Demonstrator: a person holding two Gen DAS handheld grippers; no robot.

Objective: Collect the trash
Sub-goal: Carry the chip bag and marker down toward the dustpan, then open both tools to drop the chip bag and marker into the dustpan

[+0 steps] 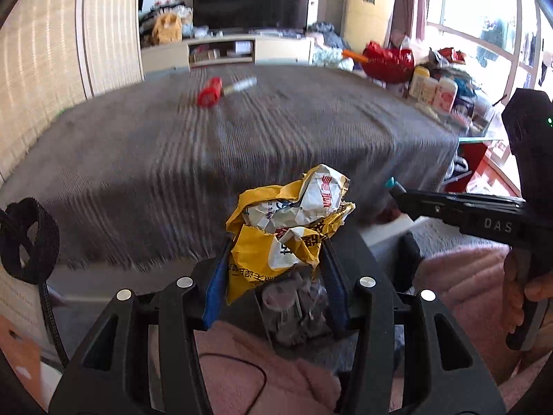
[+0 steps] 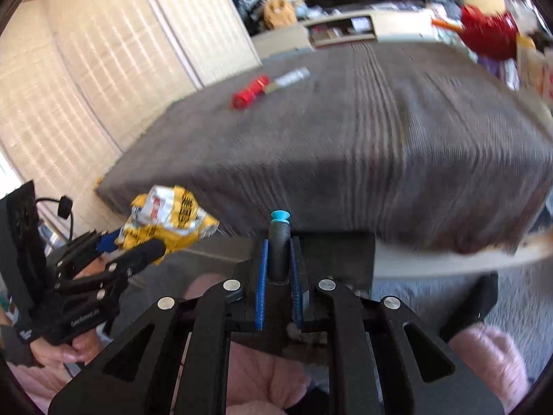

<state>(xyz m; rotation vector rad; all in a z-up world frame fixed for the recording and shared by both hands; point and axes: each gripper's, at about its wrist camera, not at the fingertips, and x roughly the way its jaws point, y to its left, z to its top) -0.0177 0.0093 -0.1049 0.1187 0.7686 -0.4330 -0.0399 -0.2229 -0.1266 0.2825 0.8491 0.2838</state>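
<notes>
Jaws left gripper [image 1: 276, 259]: clamp crumpled yellow wrapper [image 1: 293, 214] | right gripper [image 2: 279, 256]: pinch black dart [image 2: 279, 242]

Left wrist view rides just behind its own hand-held gripper [image 1: 276, 259], tilted down and forward across the grey ribbed bedspread [image 1: 242, 145] toward the black television screen [image 1: 251, 0] on the far wall. Right wrist view sits the same way behind its own hand-held gripper [image 2: 279, 266], angled more toward the cream slatted wall panels [image 2: 103, 69]. Both share the bedspread and the red cylindrical wrapper [image 1: 208, 94] lying far out on it, and each catches the other gripper at its frame edge
</notes>
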